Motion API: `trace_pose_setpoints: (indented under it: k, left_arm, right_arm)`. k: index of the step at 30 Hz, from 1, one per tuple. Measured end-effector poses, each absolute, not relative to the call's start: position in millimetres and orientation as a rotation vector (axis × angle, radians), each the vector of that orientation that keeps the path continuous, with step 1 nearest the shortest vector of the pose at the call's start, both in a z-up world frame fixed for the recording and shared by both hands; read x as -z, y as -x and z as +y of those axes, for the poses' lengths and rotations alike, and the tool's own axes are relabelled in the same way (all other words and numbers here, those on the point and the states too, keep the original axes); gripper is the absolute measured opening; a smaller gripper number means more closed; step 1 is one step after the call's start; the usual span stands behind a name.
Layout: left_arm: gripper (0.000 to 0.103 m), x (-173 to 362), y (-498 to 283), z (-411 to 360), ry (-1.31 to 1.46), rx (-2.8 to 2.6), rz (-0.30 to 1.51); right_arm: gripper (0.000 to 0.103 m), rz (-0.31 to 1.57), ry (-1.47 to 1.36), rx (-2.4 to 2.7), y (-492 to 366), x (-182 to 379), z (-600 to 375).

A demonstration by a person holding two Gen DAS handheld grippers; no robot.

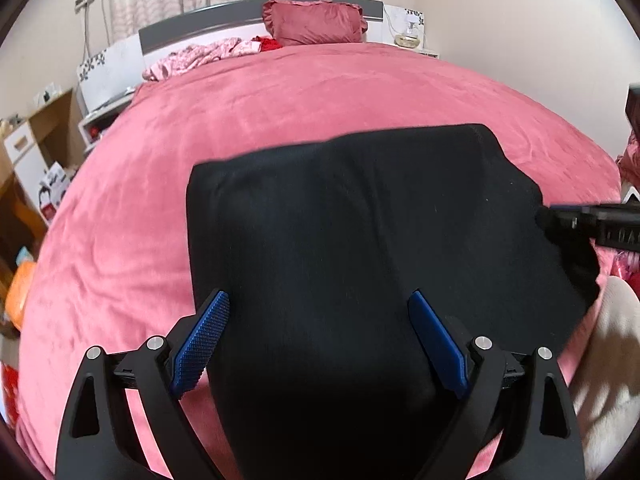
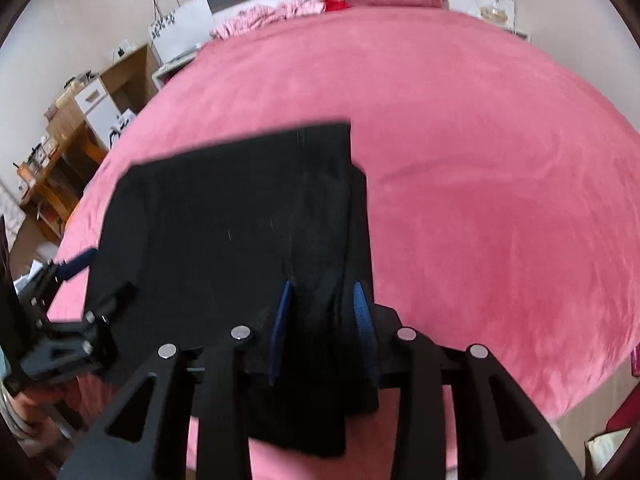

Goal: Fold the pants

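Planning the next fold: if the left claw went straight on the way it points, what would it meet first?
Probably the black pants, lying right ahead between its open fingers, with the pink bedspread beneath; depth is unclear.

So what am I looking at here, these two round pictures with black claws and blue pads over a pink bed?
Those claws are two hand-held grippers; a person carries one in each hand, and each has a wide-angle camera looking along its fingers, hence the round pictures. One picture comes from the left gripper, the other from the right gripper. On the pink bedspread lie black pants, partly folded. The left gripper stands wide open over the near edge, gripping nothing. The right gripper has a bunch of the pants' edge between its narrow jaws; whether it pinches is unclear. A pillow sits by the headboard.
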State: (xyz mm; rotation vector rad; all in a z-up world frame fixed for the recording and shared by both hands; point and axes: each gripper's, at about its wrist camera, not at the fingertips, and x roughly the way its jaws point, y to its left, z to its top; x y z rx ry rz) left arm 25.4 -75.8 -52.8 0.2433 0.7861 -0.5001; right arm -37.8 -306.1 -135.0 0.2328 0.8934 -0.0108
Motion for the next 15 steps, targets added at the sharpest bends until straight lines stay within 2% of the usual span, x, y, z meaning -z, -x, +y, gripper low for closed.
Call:
trace_pose_setpoints:
  k: [4, 5, 7, 11, 15]
  left_arm:
    - [0.09, 54.9, -16.5, -75.4, -0.278, 0.518, 0.784]
    - [0.09, 56.1, -14.4, -74.5, -0.284, 0.52, 0.788]
    - [0.09, 60.8, -12.0, -70.6, -0.267, 0.526, 0.8]
    - [0.091, 60.9, -12.8, -62.0, -0.208, 0.541, 0.803]
    - [0.094, 54.5, -8.7, -46.8, -0.129, 0.548, 0.809]
  right_arm:
    - [0.031, 0.92, -0.171, 0.04, 52.2, 136.8, -305.5]
    - [0.034, 0.92, -0.166, 0.053, 53.7, 136.9, -307.3]
    - [0.059, 0.917, -0.2, 0.089, 56.2, 141.5, -316.1]
    - [0.061, 0.91, -0.415, 0.051, 54.6, 154.0, -339.1]
    - [0.062, 0.901, -0.356, 0.069, 53.7, 141.5, -330.3]
